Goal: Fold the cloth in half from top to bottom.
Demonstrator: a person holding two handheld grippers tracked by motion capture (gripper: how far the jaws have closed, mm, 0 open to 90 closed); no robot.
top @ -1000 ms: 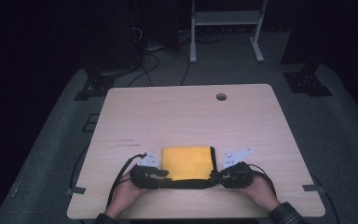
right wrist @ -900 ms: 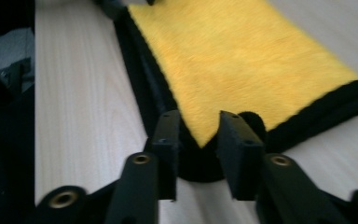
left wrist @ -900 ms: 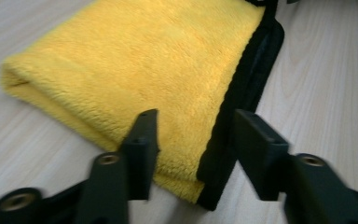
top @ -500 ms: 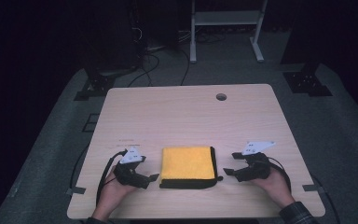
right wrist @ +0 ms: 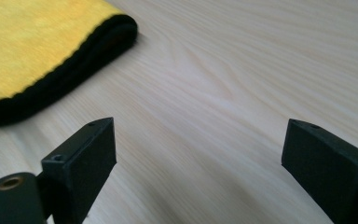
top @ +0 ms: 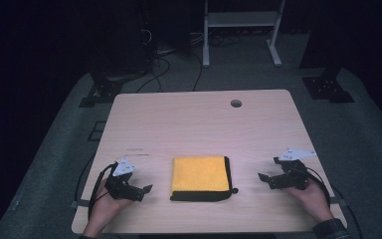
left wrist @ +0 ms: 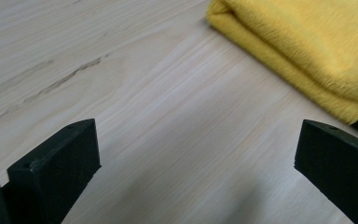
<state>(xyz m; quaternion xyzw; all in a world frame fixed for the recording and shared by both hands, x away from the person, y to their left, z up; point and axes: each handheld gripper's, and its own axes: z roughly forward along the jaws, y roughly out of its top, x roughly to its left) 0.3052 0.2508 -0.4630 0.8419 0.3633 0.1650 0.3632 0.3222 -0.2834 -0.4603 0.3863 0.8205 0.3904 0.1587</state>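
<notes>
A yellow cloth (top: 200, 174), folded into a square with a black hem, lies flat near the front of the wooden table (top: 199, 124). My left gripper (top: 144, 192) rests on the table a little to the cloth's left and points at it. Its jaws have just been opening and stand open with nothing between them. My right gripper (top: 265, 180) sits farther off to the cloth's right, its jaws also just opened and empty. The left gripper view has the left gripper (left wrist: 198, 140) over bare wood with the cloth (left wrist: 317, 51) at the upper right. In the right gripper view, the right gripper (right wrist: 200, 135) has the cloth (right wrist: 32, 42) at the upper left.
A round cable hole (top: 236, 103) sits near the table's far edge. On the dark floor behind the table are a white metal frame (top: 238, 20), loose cables (top: 164, 55) and black stand feet (top: 328, 87). The table's front edge lies just under both hands.
Both grippers were shut on the cloth's left and right edges; they have let go, opened wide and moved outward, away from the cloth. The cloth stays flat in place.
</notes>
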